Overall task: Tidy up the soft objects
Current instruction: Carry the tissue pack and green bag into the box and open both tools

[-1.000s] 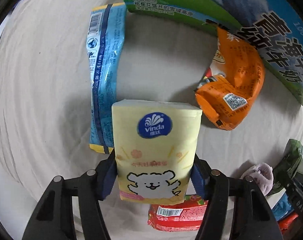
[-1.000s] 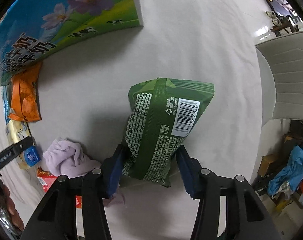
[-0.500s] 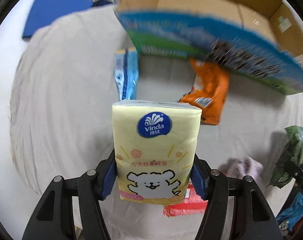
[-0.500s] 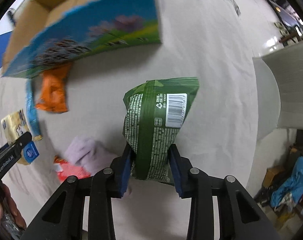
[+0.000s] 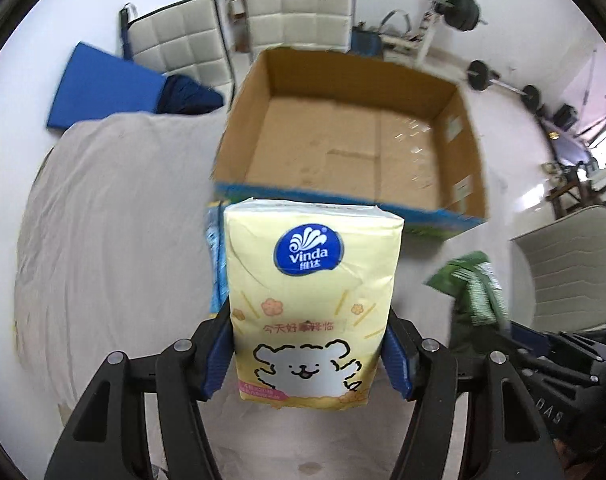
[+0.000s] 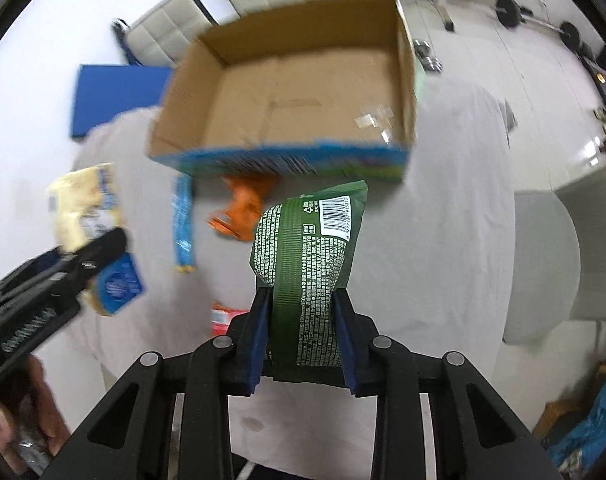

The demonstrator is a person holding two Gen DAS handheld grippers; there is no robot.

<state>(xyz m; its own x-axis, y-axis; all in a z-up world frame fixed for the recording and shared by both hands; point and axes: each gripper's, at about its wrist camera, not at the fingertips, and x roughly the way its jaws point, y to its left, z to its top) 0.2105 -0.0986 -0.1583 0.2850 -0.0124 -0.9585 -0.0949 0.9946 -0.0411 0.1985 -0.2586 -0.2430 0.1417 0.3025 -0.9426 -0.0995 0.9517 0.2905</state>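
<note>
My left gripper (image 5: pixel 309 352) is shut on a yellow Vinda tissue pack (image 5: pixel 313 292) and holds it high above the table, in front of the open cardboard box (image 5: pixel 355 148). My right gripper (image 6: pixel 301 332) is shut on a green snack bag (image 6: pixel 309 256), also raised, below the box (image 6: pixel 291 92) in its view. The box interior looks empty. In the right wrist view the left gripper with the tissue pack (image 6: pixel 85 204) shows at the left. In the left wrist view the green bag (image 5: pixel 473 284) shows at the right.
On the cloth-covered table (image 6: pixel 455 216) lie an orange packet (image 6: pixel 243 208), a blue packet (image 6: pixel 183 228) and a red packet (image 6: pixel 225 316). White chairs (image 5: pixel 183 48), a blue mat (image 5: pixel 103 88) and gym weights (image 5: pixel 459 4) stand beyond the table.
Both grippers have risen with their loads, so the views now look down into the open box instead of at its side. The grips are unchanged.
</note>
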